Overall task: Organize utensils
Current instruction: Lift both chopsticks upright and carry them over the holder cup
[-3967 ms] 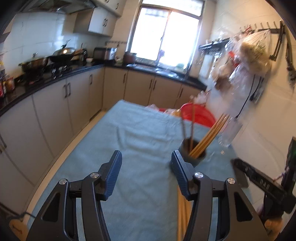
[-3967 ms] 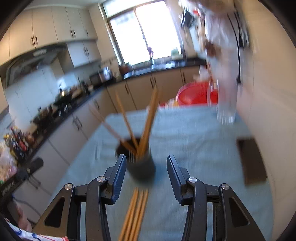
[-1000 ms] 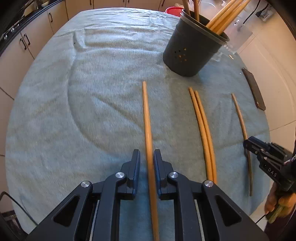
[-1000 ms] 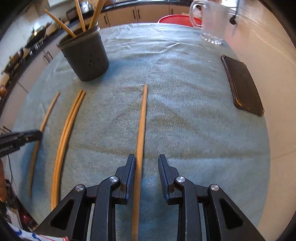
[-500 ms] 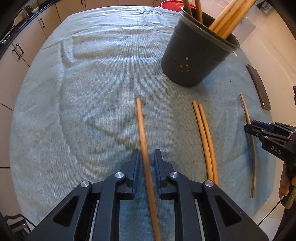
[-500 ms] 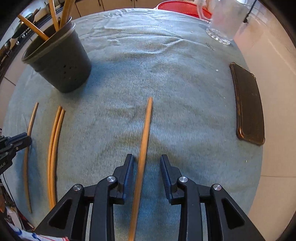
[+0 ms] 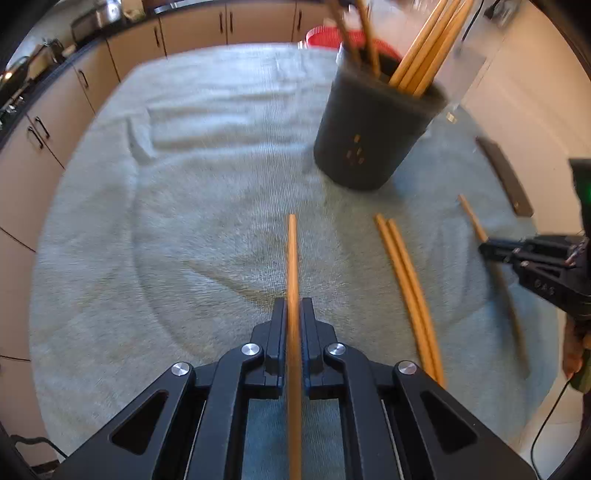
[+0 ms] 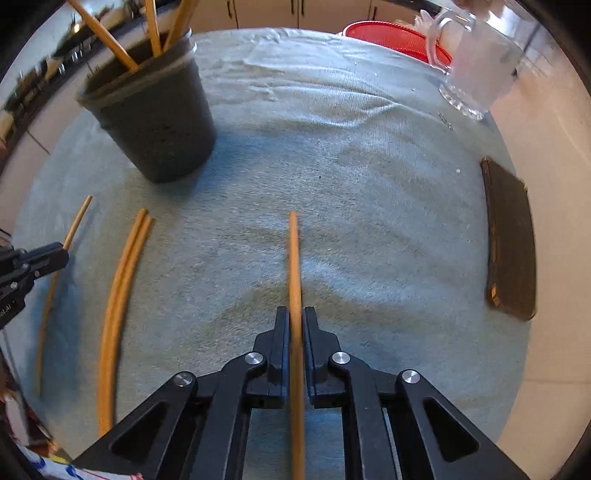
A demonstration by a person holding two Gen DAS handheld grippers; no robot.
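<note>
Wooden chopsticks lie on a grey-green cloth [image 7: 207,229]. In the left wrist view my left gripper [image 7: 294,308] is closing its jaws, and the pads press on one chopstick [image 7: 292,254] that runs straight ahead. My right gripper [image 8: 295,315] is closing the same way onto another chopstick [image 8: 293,254]. A pair of chopsticks [image 7: 404,273] [image 8: 123,280] lies between the two. The dark round holder [image 7: 369,136] [image 8: 159,122] stands beyond, with several chopsticks in it. Each view shows the other gripper at its edge: the right gripper [image 7: 489,249] and the left gripper [image 8: 55,254].
A dark flat case [image 8: 511,243] lies at the cloth's right edge. A glass mug [image 8: 478,62] and a red basin [image 8: 395,37] stand at the far side. Kitchen cabinets [image 7: 192,29] line the wall behind. A person's hand [image 7: 574,354] holds the right gripper.
Both pairs of jaws have closed from a narrow gap onto their chopsticks. The left view has tipped up a little, so the holder looks larger and blurred.
</note>
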